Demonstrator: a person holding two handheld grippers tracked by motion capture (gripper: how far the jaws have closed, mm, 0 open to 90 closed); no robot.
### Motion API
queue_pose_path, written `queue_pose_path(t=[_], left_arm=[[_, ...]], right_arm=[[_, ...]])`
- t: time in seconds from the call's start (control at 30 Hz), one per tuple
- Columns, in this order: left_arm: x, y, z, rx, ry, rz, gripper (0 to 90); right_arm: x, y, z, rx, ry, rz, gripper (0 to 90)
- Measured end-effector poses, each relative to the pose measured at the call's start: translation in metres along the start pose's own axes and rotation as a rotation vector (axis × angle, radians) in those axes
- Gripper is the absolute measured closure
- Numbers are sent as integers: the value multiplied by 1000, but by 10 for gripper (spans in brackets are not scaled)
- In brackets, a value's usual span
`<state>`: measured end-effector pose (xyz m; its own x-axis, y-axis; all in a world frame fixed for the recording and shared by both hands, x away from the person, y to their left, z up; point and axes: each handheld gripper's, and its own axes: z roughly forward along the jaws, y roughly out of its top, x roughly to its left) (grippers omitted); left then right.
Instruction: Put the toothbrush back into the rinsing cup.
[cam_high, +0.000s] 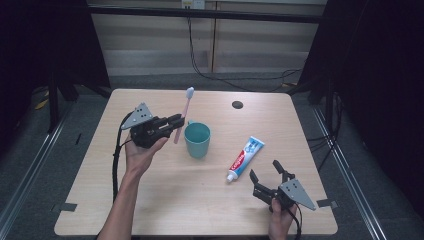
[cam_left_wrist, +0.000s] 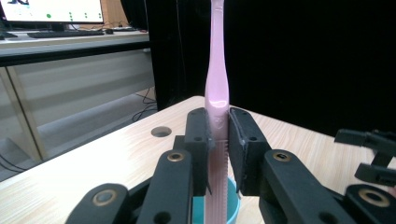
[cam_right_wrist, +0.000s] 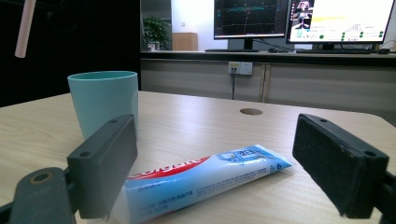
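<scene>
A: Pink toothbrush (cam_high: 183, 117), clamped upright in left hand-held gripper (cam_high: 176, 121), bristle head up, handle end pointing down.
B: Confirmed from left gripper view: both pads tight on toothbrush (cam_left_wrist: 217, 93) handle, left hand-held gripper (cam_left_wrist: 219, 149) clenched on it. Location?
A: Lifted off worktop (cam_high: 150, 200), just left of teal cup (cam_high: 197, 140), close beside the rim. Handle end hanging above the cup (cam_left_wrist: 231, 205) opening in left gripper view.
B: Touching cup?
A: Can't tell. Looks apart in high view.
B: Cup itself?
A: Upright, mid-worktop, open top. Seen too in right gripper view, cup (cam_right_wrist: 103, 100) at left, toothbrush (cam_right_wrist: 24, 28) handle end up in the top-left corner.
B: Next out?
A: Toothpaste tube (cam_high: 245, 158), flat on worktop, right of cup, well apart from it. Cap end toward near edge, crimped end toward far side.
B: Right hand-held gripper (cam_high: 266, 172)?
A: Released, jaws spread wide, nothing gripped. Low near front-right of worktop, aimed at tube. In right gripper view tube (cam_right_wrist: 201, 179) lying between the spread jaws of right hand-held gripper (cam_right_wrist: 224, 172), pads off it.
B: Anything else?
A: Round cable hole (cam_high: 237, 104) in worktop, far side. Dark curtains both sides, monitors (cam_right_wrist: 303, 18) on a desk behind in right gripper view.
</scene>
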<state>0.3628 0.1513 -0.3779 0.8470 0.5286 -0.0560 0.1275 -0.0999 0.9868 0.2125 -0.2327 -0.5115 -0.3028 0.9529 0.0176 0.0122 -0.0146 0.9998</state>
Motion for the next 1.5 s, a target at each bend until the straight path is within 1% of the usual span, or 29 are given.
queue_pose_path(t=[0.07,0.1,0.13,0.17,0.2,0.27,0.3,0.33,0.43,0.5,0.53,0.57,0.7,0.8,0.83,0.87,0.9,0.97,1.07,1.1,1.13,1.17,1.2,1.27,1.3,1.4,1.47,1.5], left_arm=[[2,0,2,-12,0,-16,788],[4,0,3,-26,-9,-23,788],[4,0,4,-29,-5,-32,788],[5,1,6,-29,-1,-29,788],[5,1,8,-17,1,-17,788],[5,0,11,-10,3,-13,788],[6,-1,13,-5,3,-19,788],[7,-2,15,-2,3,-13,788],[8,-4,21,-5,7,-25,788],[9,-3,26,-5,5,-21,788],[10,-3,28,-9,-1,-26,788],[12,-2,30,-9,-11,-40,788],[13,0,35,-16,-19,-47,787],[13,-1,38,-12,-14,-47,787],[13,-2,39,-21,-14,-55,787],[13,-3,41,-27,-26,-65,787],[12,-4,42,-34,-27,-64,787],[10,-7,46,-23,-20,-61,787],[9,-12,53,-25,-32,-77,787],[10,-13,55,-6,-26,-74,787],[10,-14,57,-6,-24,-79,787],[10,-15,58,-2,-23,-74,787],[10,-16,59,0,-12,-67,787],[12,-17,61,-2,-15,-78,787],[13,-17,61,4,-10,-74,787],[13,-20,63,10,-13,-73,787],[13,-23,64,33,-5,-64,787],[13,-25,64,28,-8,-68,787]], right_arm=[[0,0,0,0,0,-1,132],[0,0,0,0,0,0,133],[0,0,0,0,0,0,133],[0,0,0,0,0,0,133],[0,0,0,-1,0,2,133],[0,0,0,0,1,4,133],[0,0,0,0,1,4,133],[0,0,0,0,1,4,133],[0,0,0,0,1,3,133],[0,0,0,1,2,4,133],[0,0,0,1,2,4,133],[0,0,0,1,3,4,133],[0,0,0,0,4,2,133],[0,0,0,0,5,3,133],[0,0,0,0,5,2,133],[0,0,0,0,5,2,133],[0,0,0,0,5,2,133],[0,0,0,0,5,2,133],[0,0,0,0,5,2,133],[0,0,0,0,5,3,133],[0,0,0,0,6,2,133],[0,0,0,0,6,3,133],[0,0,0,0,6,3,133],[0,0,0,0,7,3,133],[0,0,0,0,8,3,133],[0,0,0,0,8,3,133],[0,0,0,0,8,3,133],[0,0,0,0,8,3,133]])
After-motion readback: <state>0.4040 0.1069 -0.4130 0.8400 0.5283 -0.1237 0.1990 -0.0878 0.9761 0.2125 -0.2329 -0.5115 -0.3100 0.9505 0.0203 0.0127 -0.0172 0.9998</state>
